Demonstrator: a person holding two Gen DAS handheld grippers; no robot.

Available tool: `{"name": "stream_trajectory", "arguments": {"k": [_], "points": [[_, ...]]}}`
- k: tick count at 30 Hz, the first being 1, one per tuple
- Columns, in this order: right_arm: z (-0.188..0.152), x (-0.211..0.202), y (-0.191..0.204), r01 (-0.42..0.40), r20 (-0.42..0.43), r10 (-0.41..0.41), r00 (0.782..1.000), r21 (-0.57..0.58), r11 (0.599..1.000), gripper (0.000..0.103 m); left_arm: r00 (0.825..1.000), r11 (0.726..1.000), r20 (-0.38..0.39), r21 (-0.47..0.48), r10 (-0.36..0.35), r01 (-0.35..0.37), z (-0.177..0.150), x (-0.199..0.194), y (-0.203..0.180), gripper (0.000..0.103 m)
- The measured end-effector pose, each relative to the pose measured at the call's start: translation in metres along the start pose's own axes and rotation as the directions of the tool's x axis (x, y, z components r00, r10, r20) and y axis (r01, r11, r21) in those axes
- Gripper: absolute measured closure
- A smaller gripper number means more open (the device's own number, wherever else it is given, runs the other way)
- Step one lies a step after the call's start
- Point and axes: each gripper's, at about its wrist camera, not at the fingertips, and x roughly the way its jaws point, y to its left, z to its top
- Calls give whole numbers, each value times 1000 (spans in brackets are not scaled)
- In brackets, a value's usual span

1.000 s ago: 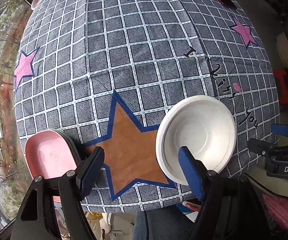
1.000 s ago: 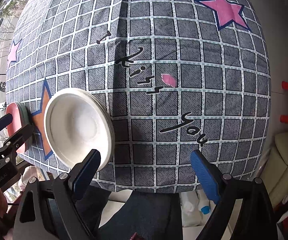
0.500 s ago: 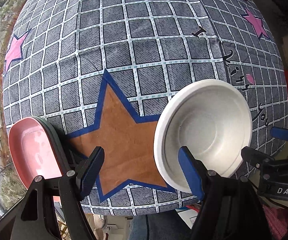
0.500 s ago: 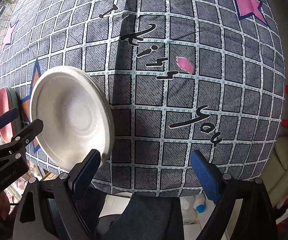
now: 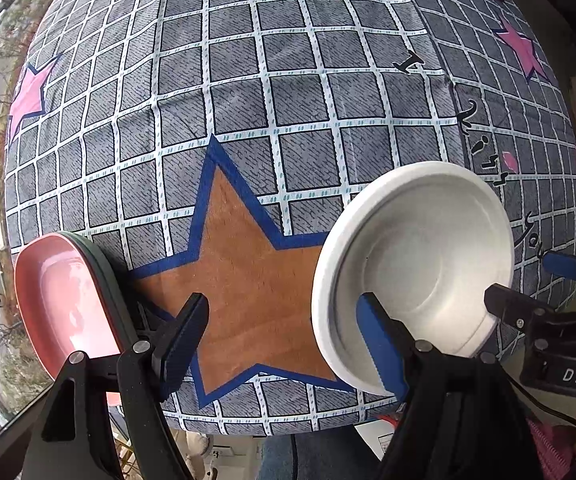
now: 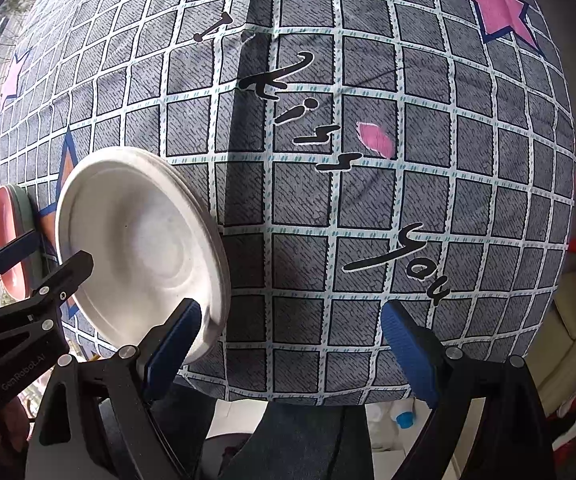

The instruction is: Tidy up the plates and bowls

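Blue-padded and spread wide, pinching nothing: hanging point-down as the left gripper (image 5: 284,312) over the brown star (image 5: 248,264) printed on the checked tablecloth (image 5: 288,80) covering the counter. Finding the white bowl (image 5: 420,264) just to the right of that gap, with the right-hand pad overlapping the near-left rim in the left wrist view; touching or merely crossing in front, not being possible to tell. Hanging likewise as the right gripper (image 6: 292,314), spread even wider and empty, with the same bowl off to its left and the left-hand pad sitting at the bowl's near-right rim. Lying, then, between the two grippers rather than inside either pair of jaws, and about equally close to both. Calling, by judgement, for a sideways shift onto the rim before any closing. Being round, offering no long axis and allowing a pinch anywhere along the rim. Looking matt white, shallow, upright and empty, with a stepped rim showing doubled lines, possibly meaning more than one nested. Further left, resting at the counter edge well apart from the bowl: a pink plate (image 5: 60,300) nested on a dark green plate (image 5: 104,280).
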Motion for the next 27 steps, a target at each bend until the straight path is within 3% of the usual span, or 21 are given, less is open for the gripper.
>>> {"name": "stream_trajectory", "arguments": {"k": [16,22,27], "points": [[8,42,22,-7,-11,8,1000,33,999,11,1000,1000,-23,12,18,-17,8,34,-19,24],[23,43,5,-20,-13,20,1000,37,999,11,999,1000,-23,20,25,-24,11,43,-37,24],[13,37,2,-22,-12,22,1000,30,999,11,999,1000,-25,15,26,-25,12,40,-40,24]]}}
